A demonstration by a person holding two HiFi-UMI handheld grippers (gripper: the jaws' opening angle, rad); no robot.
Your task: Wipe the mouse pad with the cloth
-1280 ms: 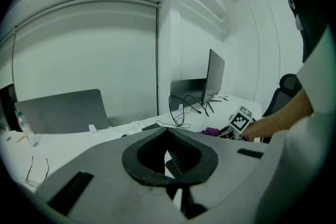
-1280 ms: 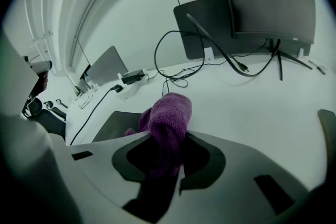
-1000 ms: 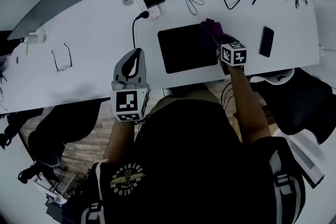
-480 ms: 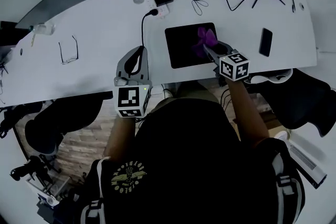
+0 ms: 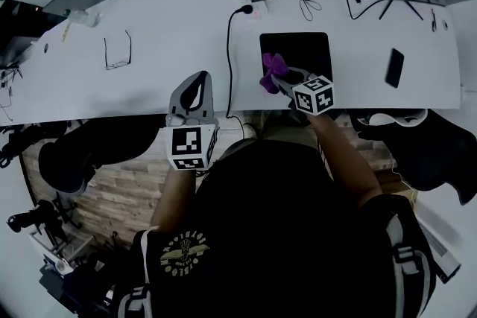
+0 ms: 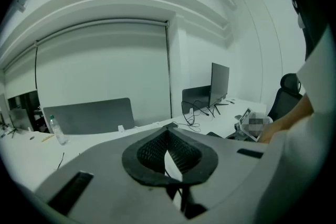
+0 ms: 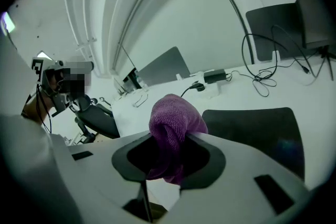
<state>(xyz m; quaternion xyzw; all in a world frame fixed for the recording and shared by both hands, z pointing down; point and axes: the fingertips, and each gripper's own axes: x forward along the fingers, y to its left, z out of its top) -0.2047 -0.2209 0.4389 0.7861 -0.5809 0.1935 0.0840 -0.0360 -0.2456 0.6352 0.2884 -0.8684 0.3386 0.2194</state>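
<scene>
One claw, the right gripper (image 5: pixel 277 83), clamps the purple cloth (image 5: pixel 271 69) (left gripper (image 5: pixel 195 89) idle, jaws together); press it flat across the mouse pad (image 5: pixel 307 50) just ahead.

White desk (image 5: pixel 164 41), mouse pad (image 5: pixel 305 52), glasses (image 5: pixel 118 52), phone (image 5: pixel 395 68)

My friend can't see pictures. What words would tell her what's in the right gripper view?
The right claw pinches a fuzzy purple cloth, bunched up between its jaws. Beyond it, to the right, a flat black rectangular mouse pad lies on a long white desk.
</scene>
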